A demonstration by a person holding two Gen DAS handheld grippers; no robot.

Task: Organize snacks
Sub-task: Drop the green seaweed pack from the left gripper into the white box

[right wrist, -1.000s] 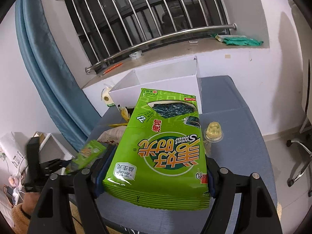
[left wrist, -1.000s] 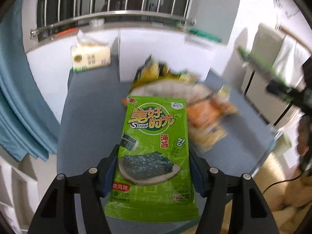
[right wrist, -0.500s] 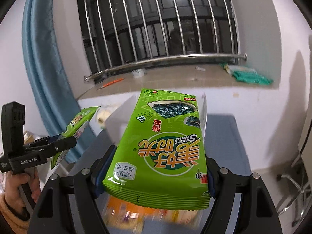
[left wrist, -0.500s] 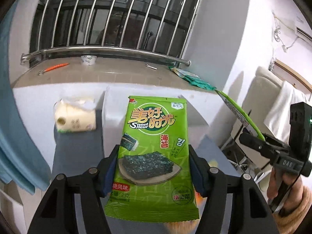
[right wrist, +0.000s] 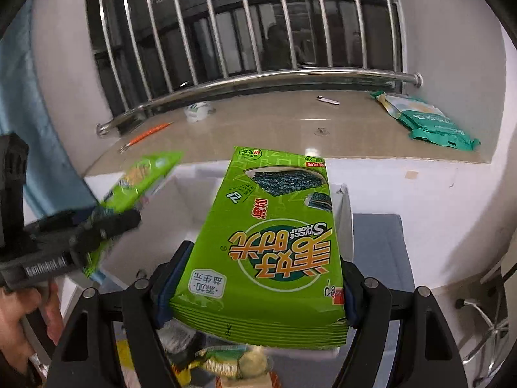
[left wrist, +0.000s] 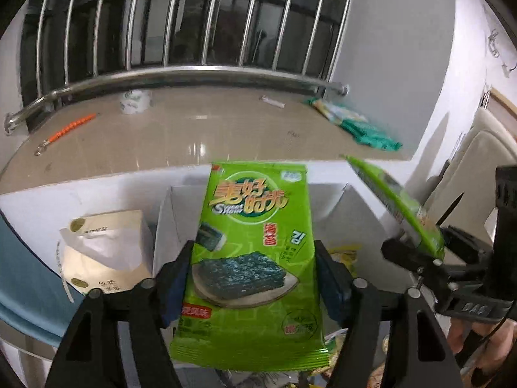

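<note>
Hand-held grippers, left and right, each clamp a raised seaweed packet.

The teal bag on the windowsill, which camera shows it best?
The right wrist view: the teal bag lies sharp and whole on the windowsill. In the left wrist view it is smaller and blurred.

Left gripper and right gripper raised side by side; both jaws clamped
</note>
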